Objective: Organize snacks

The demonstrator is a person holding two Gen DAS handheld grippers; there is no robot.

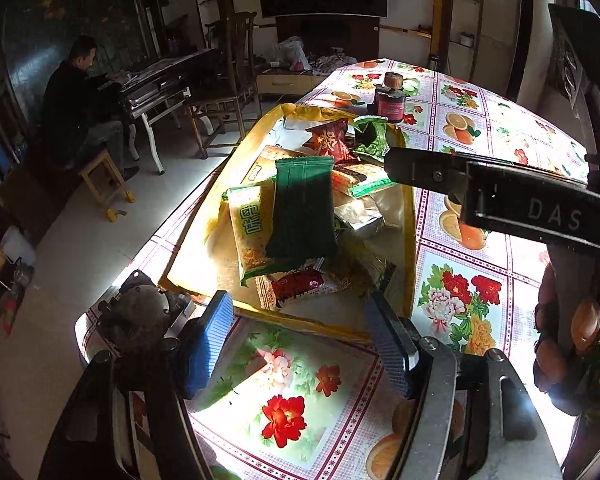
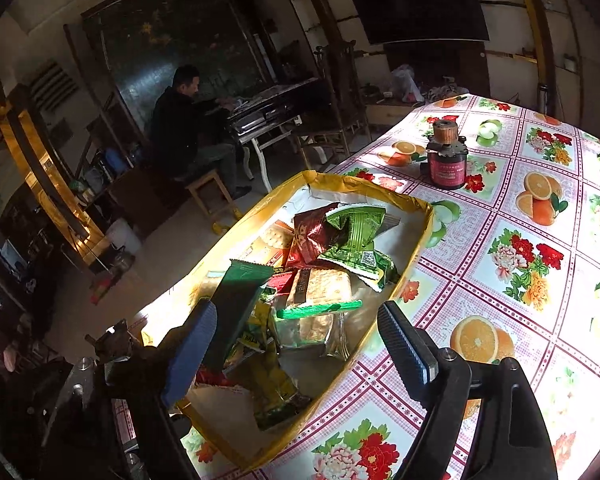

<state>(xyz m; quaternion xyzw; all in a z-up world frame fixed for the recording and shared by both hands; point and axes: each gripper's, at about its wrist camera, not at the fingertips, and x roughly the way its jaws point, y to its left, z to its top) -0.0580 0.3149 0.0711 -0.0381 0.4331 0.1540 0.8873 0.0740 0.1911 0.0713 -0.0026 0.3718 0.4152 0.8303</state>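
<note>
A shallow yellow box (image 1: 408, 216) (image 2: 424, 220) lies on the flowered tablecloth, heaped with snack packets. A dark green packet (image 1: 304, 208) (image 2: 236, 312) tops the pile, leaning on a pale cracker packet (image 1: 252, 232). A red packet (image 1: 328, 140) (image 2: 312, 236) and a crumpled light green one (image 1: 372, 140) (image 2: 356, 240) sit at the far end. My left gripper (image 1: 300, 340) stands open over the box's near rim, holding nothing. My right gripper (image 2: 300, 352) hangs open above the pile, its pads touching no packet. One of its fingers (image 1: 420, 172) reaches in from the right in the left wrist view.
A small dark red cylinder with a brown top (image 1: 388, 100) (image 2: 446, 160) stands on the cloth beyond the box. A hand with a green knitted cuff (image 1: 588, 332) is at the right edge. The table's left edge drops to the floor. A person (image 2: 180, 128) sits far back.
</note>
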